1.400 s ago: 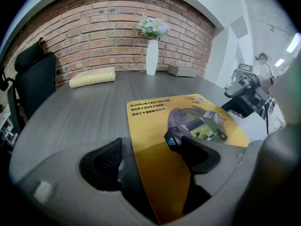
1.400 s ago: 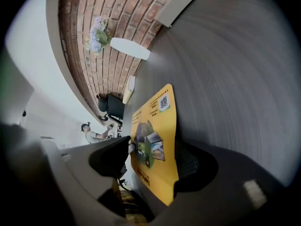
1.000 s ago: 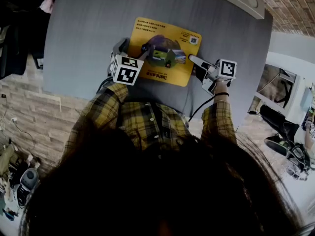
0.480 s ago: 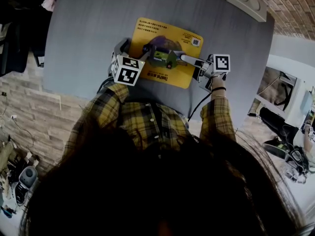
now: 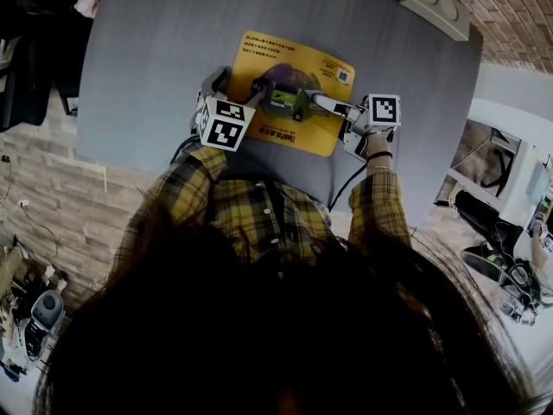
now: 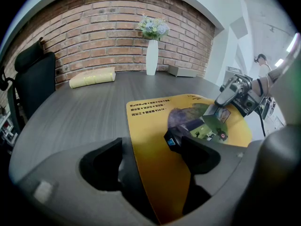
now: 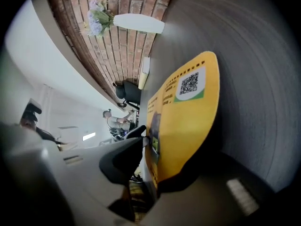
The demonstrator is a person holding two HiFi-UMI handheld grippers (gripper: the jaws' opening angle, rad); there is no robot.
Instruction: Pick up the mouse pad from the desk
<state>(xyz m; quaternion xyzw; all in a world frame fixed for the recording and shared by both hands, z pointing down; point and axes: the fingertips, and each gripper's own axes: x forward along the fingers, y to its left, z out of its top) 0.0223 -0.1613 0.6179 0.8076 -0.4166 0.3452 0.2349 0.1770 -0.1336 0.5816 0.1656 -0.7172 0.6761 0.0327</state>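
The yellow mouse pad with a printed picture lies on the grey desk. My left gripper holds the pad's near-left edge; in the left gripper view the pad runs between the jaws of this gripper, one jaw on top and one beneath. My right gripper reaches in from the right. Its jaws have just been closing, and the pad stands between the jaws of the right gripper, which are clamped on the edge near the QR code.
A white vase of flowers, a yellow roll and a grey box stand at the desk's far side by the brick wall. A black chair is at the left. A grey box sits at the desk's far-right corner.
My right gripper slid left from beside the pad onto its right edge and its jaws narrowed on it. The left gripper stayed where it was.
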